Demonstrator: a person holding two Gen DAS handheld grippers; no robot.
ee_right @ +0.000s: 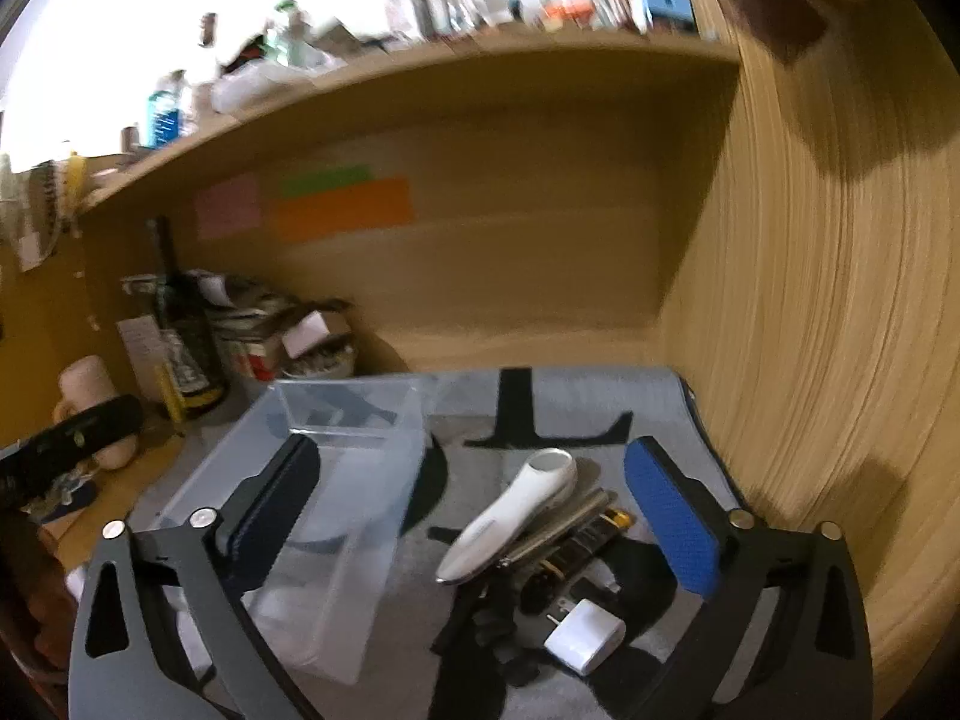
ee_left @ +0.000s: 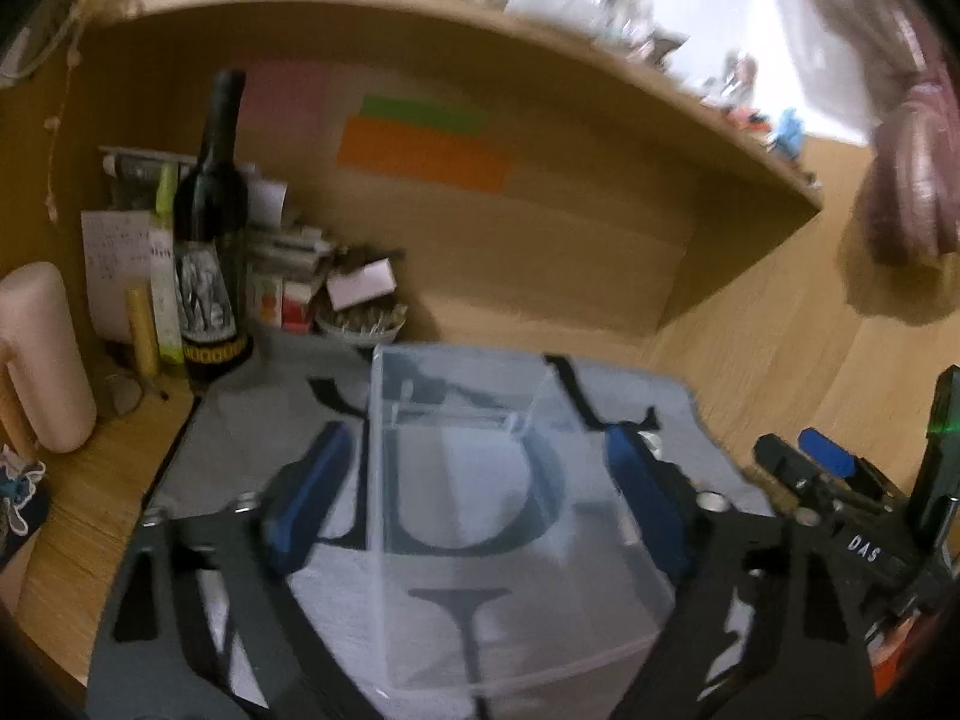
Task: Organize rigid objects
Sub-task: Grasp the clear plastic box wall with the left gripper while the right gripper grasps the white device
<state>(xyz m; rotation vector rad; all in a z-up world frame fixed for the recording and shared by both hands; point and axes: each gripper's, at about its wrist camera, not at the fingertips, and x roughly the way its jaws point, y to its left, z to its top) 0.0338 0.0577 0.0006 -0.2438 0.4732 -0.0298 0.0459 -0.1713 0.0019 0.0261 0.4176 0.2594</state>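
A clear plastic box [ee_left: 480, 540] stands on a grey mat [ee_left: 252, 444] with black letters. My left gripper [ee_left: 477, 435] straddles the box, one blue pad on each side; the left pad stands a little off the wall. My right gripper [ee_right: 474, 456] is open above the mat, its left finger [ee_right: 282, 498] over the box [ee_right: 336, 480]. Between its fingers lie a white handheld device [ee_right: 510, 522], a metal pen [ee_right: 558, 531], a black stick with a yellow end [ee_right: 600, 531], a white charger plug [ee_right: 585, 636] and a black item [ee_right: 492, 618]. The right gripper [ee_left: 804, 468] also shows beside the box.
A dark wine bottle [ee_left: 210, 228], a pink cylinder [ee_left: 42, 354] and a bowl of small things [ee_left: 360, 318] crowd the back left corner. A wooden shelf [ee_left: 480, 42] overhangs the desk. A wooden side wall [ee_right: 810, 330] stands close on the right. Something blurred and pinkish [ee_left: 906, 180] hangs upper right.
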